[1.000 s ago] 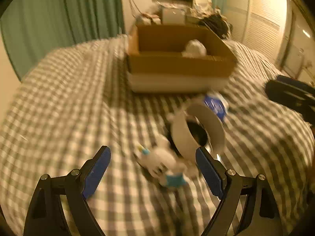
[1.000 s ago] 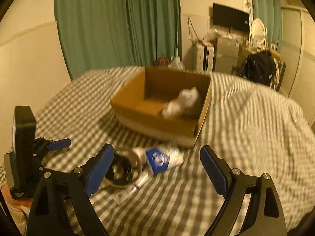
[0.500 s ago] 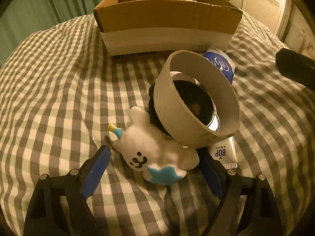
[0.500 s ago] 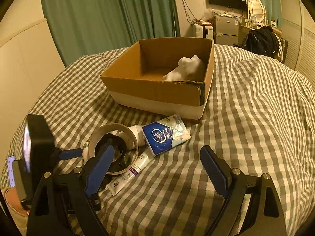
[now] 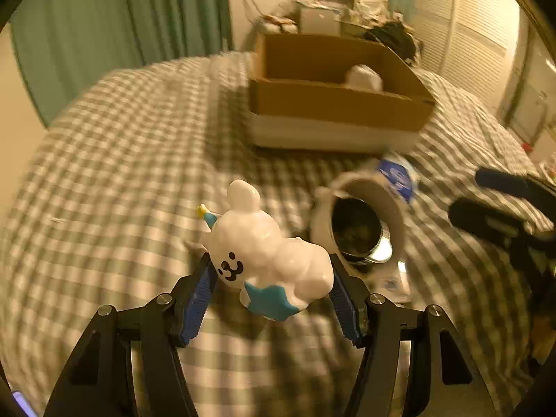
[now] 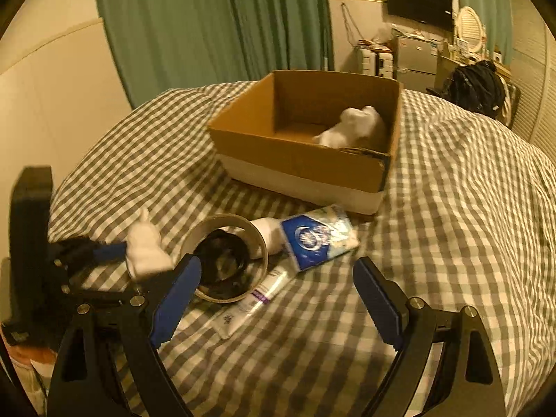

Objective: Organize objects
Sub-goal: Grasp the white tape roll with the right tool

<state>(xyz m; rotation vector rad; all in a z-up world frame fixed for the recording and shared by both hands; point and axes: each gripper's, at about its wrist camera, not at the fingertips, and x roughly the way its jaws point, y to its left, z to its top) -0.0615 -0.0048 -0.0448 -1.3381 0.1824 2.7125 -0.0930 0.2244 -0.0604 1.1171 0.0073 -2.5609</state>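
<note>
Gripping a white cat figurine [image 5: 269,253] with a blue star base, the left gripper [image 5: 272,286] has its blue pads pressed against both sides of the toy, holding it above the checked bedspread [image 5: 114,173]. The right gripper [image 6: 278,299] hangs with fingers spread wide, holding nothing. Near it lie a cardboard ring [image 6: 226,257], a tube [image 6: 250,299] and a blue-and-white packet [image 6: 318,236]. Farther off sits the cardboard box [image 6: 295,160], with a white toy [image 6: 354,127] inside.
</note>
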